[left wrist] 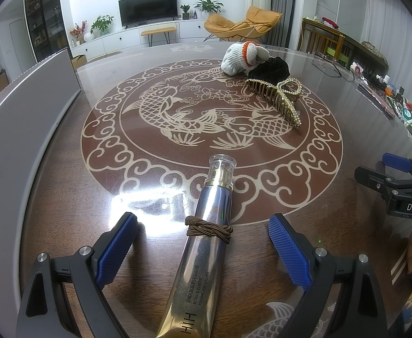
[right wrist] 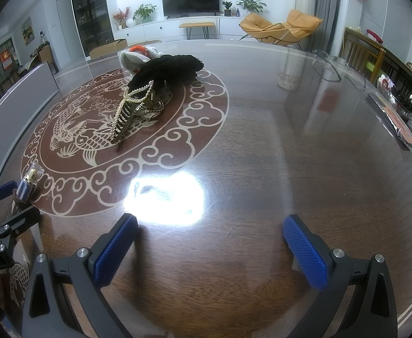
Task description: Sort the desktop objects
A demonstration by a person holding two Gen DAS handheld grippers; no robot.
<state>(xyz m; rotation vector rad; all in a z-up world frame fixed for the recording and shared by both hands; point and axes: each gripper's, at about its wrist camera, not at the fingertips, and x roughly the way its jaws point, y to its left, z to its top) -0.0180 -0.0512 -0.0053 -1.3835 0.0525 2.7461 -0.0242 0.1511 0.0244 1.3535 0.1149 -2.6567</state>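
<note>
I find the table [left wrist: 65,169] broad and glossy, with a carp medallion at its centre and a grey box [left wrist: 23,118] along its left edge. At the far side of the medallion three items sit bunched: a grey knitted piece [left wrist: 241,56], a black scrunchie [left wrist: 268,69] touching it, and a gold hair claw [left wrist: 276,98] just in front of both. Nearest my left tool lies the cream tube [left wrist: 203,242], flat on the table, cap pointing away, with a brown hair tie [left wrist: 208,229] wound round its middle.

My left gripper [left wrist: 203,242] is spread wide, the tube lying between its fingers but apart from both pads; it grips nothing. My right gripper [right wrist: 210,246] is equally wide and holds nothing, poised over bare wood, well apart from the pile.

I judge sorting is at the pick-up of the tube. The next move calls for closing the left jaws squarely on the tube body (the glossy tube may slip, and the tie adds an uneven ridge), then lifting it clear. Where it belongs I cannot tell; the grey box is my guess.
</note>
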